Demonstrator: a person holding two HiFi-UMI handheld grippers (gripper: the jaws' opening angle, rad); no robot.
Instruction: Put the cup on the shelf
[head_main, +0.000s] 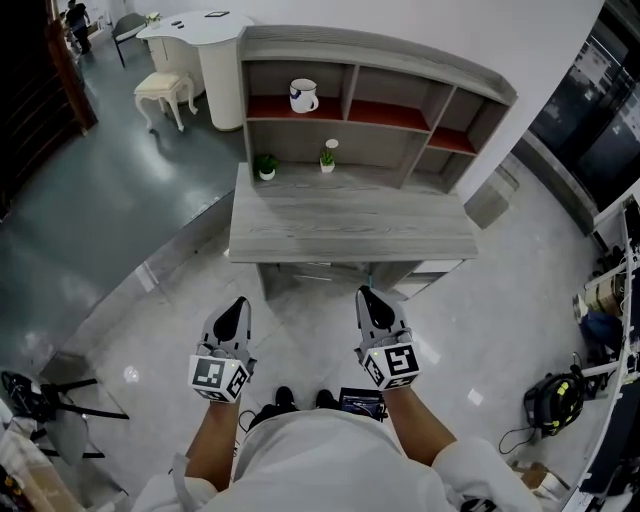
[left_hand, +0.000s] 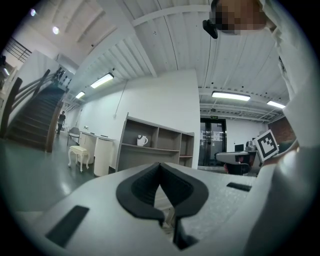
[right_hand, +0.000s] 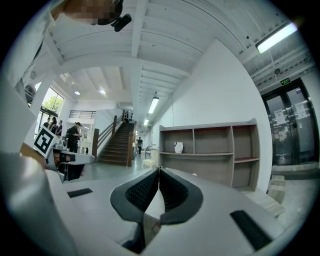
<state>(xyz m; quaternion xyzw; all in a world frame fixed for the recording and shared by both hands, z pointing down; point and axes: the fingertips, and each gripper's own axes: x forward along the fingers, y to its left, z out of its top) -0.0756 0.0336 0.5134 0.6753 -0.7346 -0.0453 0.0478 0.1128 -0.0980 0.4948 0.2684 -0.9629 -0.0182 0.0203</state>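
Observation:
A white cup with a dark mark stands upright in the upper left compartment of the grey shelf unit; it also shows as the cup and the cup in the gripper views. My left gripper and right gripper hang side by side in front of the desk, well short of the shelf. Both are shut with their jaw tips touching and nothing between them.
A grey desk stands below the shelf, carrying two small potted plants. A white stool and white counter lie to the far left. Bags and gear lie on the floor at right.

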